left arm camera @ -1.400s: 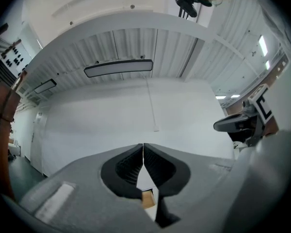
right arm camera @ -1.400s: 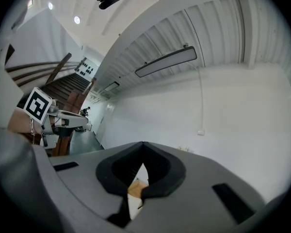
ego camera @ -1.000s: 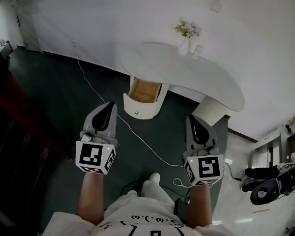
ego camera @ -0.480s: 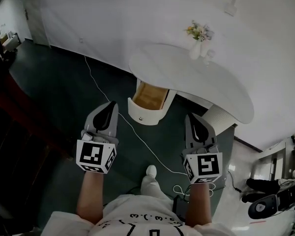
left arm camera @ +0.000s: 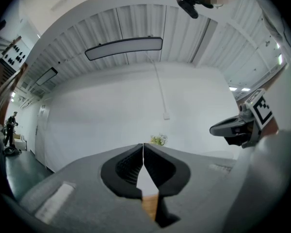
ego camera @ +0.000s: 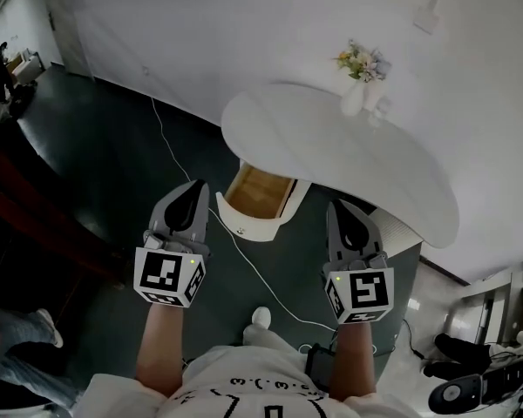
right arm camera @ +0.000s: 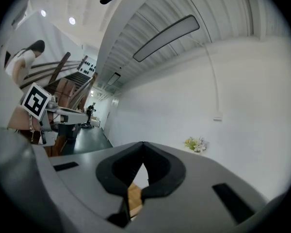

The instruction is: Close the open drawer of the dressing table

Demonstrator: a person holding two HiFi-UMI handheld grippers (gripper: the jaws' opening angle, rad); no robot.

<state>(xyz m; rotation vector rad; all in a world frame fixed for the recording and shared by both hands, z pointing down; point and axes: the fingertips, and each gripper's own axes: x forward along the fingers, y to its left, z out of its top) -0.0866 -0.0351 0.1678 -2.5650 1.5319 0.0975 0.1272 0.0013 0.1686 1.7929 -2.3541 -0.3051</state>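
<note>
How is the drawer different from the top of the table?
The table top is big, flat and all white; the drawer is a much smaller box with brown wood inside. The table top holds a vase of flowers; the drawer looks empty. The drawer sits lower, pulled out from under the table top. Both are white outside with rounded edges.

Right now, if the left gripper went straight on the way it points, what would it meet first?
Most likely the dressing table. The left gripper sees the open drawer below its shut tips and the flowers just past them, so it may pass over the drawer; height is unclear.
</note>
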